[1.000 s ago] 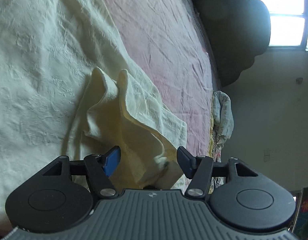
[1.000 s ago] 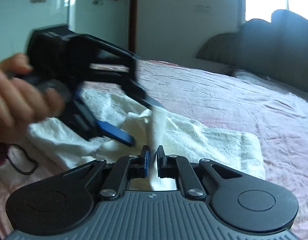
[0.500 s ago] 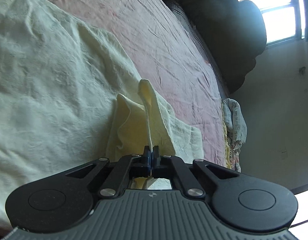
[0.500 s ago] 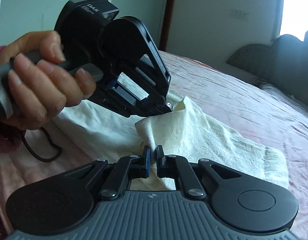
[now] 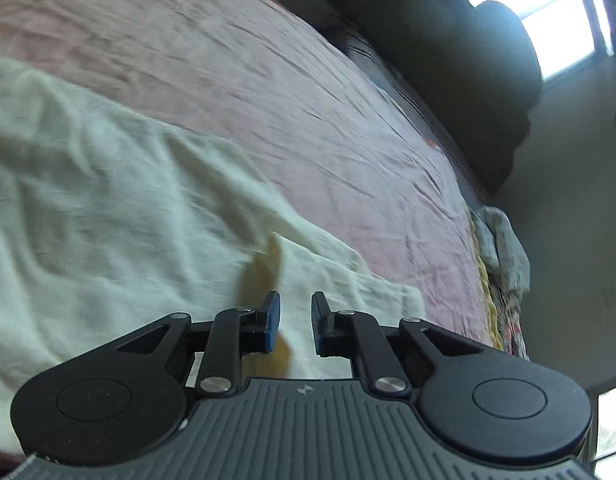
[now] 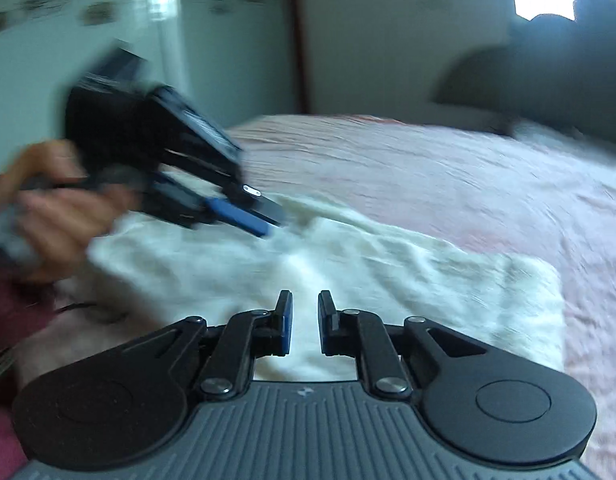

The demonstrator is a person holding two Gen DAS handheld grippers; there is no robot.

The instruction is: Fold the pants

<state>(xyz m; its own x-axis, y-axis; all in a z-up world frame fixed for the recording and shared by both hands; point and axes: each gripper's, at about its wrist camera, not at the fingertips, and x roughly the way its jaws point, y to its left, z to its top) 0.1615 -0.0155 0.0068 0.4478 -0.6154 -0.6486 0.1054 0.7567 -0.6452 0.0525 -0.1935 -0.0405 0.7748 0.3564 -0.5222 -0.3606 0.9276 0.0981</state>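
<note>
Cream pants [image 5: 108, 208] lie spread on the pink bedspread [image 5: 308, 100]. My left gripper [image 5: 295, 300] hovers above their near edge, its jaws opening; a small raised fold [image 5: 270, 264] stands just beyond its left finger, and no cloth is pinched. In the right wrist view the pants [image 6: 387, 272] lie flat and blurred. My right gripper [image 6: 306, 298] hangs over them, jaws also opening, with cloth showing below the gap but not gripped. The left gripper [image 6: 268, 224] appears there too, held by a hand [image 6: 56, 208], tips just above the pants.
A dark padded headboard [image 5: 447, 60] closes off the far end of the bed. A rumpled patterned cloth [image 5: 503, 248] hangs at the bed's far edge. A bright window [image 5: 547, 8] is behind. A dark cord [image 6: 80, 308] lies beside the pants on the left.
Half a second ago both grippers were shut on lifted folds of the pants. Now both sets of jaws have parted, the cloth has dropped back, and the left gripper has risen.
</note>
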